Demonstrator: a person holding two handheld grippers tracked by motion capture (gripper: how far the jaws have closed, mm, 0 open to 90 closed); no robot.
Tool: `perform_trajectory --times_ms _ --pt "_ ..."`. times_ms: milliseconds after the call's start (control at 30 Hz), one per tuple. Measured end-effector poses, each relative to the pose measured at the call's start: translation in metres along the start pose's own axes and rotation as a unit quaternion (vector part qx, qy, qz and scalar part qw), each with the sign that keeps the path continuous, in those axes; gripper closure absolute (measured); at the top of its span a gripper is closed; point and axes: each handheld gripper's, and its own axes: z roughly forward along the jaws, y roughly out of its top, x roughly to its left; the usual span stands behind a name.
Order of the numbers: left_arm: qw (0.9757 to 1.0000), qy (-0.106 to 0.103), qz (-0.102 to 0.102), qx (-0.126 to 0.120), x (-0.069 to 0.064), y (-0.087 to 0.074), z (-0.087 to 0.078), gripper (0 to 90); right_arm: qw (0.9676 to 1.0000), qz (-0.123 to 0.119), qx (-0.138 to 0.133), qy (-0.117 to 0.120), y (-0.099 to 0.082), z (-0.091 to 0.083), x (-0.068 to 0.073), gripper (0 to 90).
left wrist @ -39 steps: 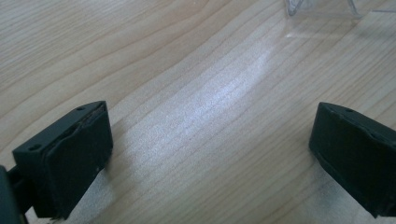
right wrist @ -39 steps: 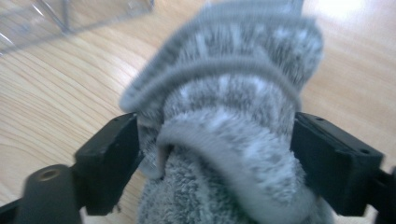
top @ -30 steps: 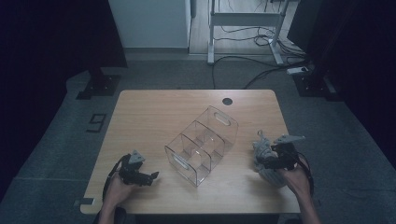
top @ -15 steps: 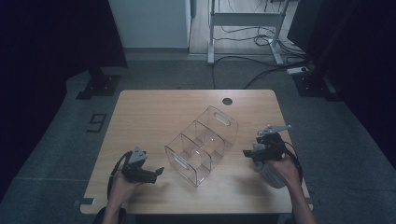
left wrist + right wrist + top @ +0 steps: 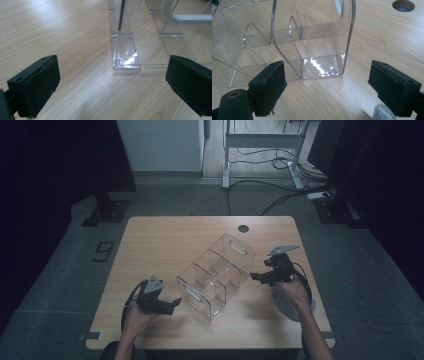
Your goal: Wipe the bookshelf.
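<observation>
A clear bin (image 5: 216, 276) lies mid-worktop (image 5: 165, 235), long axis diagonal, between both tools: left tool (image 5: 169, 306) and right tool (image 5: 256, 276), jaws spread (empty), each near one end.

Left gripper view: clear organizer (image 5: 150, 37) cut off by the frame edge from 12 to 3 o'clock, its far compartments unseen. Right gripper view: organizer truncated from 9 to 12 o'clock; grey object (image 5: 383, 113) at 5 o'clock cropped, unidentifiable.
</observation>
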Motion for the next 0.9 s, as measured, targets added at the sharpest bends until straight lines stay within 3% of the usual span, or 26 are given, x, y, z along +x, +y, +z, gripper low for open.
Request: perform_trajectory --times_ms 333,700,900 --pt "0.9999 -0.005 -0.007 -0.006 -0.002 0.004 0.003 0.0 0.9998 -0.022 -0.002 0.004 0.011 0.018 -0.002 13.7" --pt "1.0 -0.005 -0.007 0.002 -0.007 0.008 0.016 0.0 0.9981 -0.036 -0.01 0.05 0.013 0.026 -0.004 16.6" --pt "0.9999 0.001 -0.014 0.003 -0.006 0.01 0.022 0.0 0.9981 -0.042 -0.006 0.046 0.013 0.026 -0.002 16.7"
